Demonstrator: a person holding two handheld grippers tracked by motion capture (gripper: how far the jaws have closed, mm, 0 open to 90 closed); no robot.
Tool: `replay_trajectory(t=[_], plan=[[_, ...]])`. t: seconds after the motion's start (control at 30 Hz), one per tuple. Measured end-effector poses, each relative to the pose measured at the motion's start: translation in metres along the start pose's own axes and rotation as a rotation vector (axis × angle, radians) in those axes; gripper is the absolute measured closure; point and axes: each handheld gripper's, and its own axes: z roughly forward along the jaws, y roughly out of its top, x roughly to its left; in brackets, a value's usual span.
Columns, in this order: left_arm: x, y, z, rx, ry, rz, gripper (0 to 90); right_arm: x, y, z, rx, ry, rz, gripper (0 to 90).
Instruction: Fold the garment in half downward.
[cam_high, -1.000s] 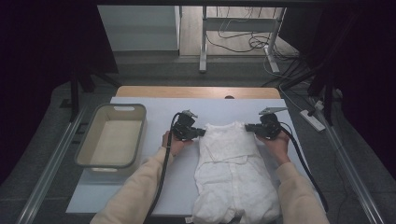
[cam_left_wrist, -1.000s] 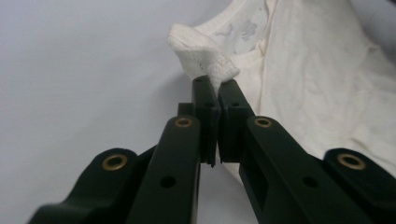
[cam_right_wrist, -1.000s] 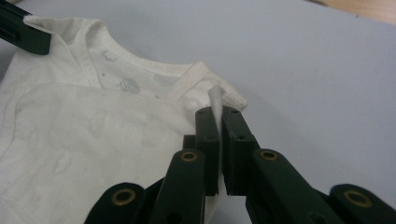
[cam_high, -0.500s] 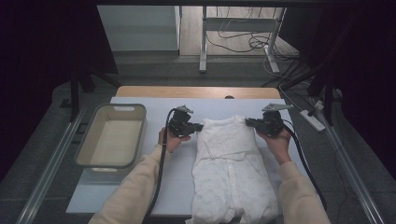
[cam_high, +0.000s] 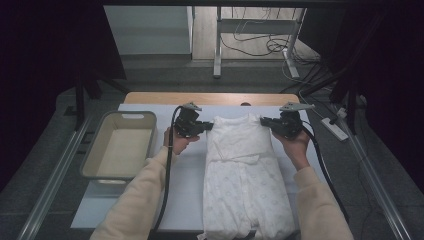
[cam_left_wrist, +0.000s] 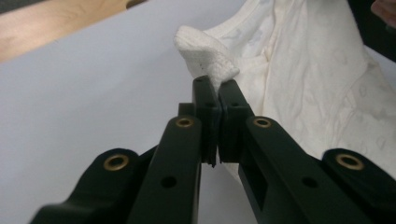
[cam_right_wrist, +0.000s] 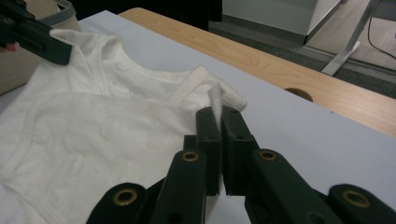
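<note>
Between each gripper's closed jaws sits 1 shoulder of the garment (cam_high: 243, 170).

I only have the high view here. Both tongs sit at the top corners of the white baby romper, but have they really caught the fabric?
Observer: Yes. In the left gripper view the left tongs are shut on a bunched shoulder corner of the baby romper.
Operator: And the right side?
Observer: The right tongs pinch a thin peak of cloth that pokes up between the jaws.
Operator: What does the neckline look like?
Observer: The right gripper view shows a ribbed, overlapping neckline lying open between the two corners.
</note>
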Motion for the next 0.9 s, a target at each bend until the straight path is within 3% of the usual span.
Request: replay_trajectory(t=[0.47,0.77,0.9], plan=[[0.016,0.029,-0.008,-0.008,0.043,0.007,87.5,-0.007,0.025,0.003,-0.053,-0.010,0.016,86.8],[0.022,0.069,-0.026,-0.030,0.106,0.059,87.5,-0.015,0.054,-0.002,-0.128,-0.038,0.009,86.9],[0.020,0.076,-0.029,-0.036,0.128,0.084,87.5,-0.016,0.065,-0.006,-0.158,-0.045,-0.004,86.9]])
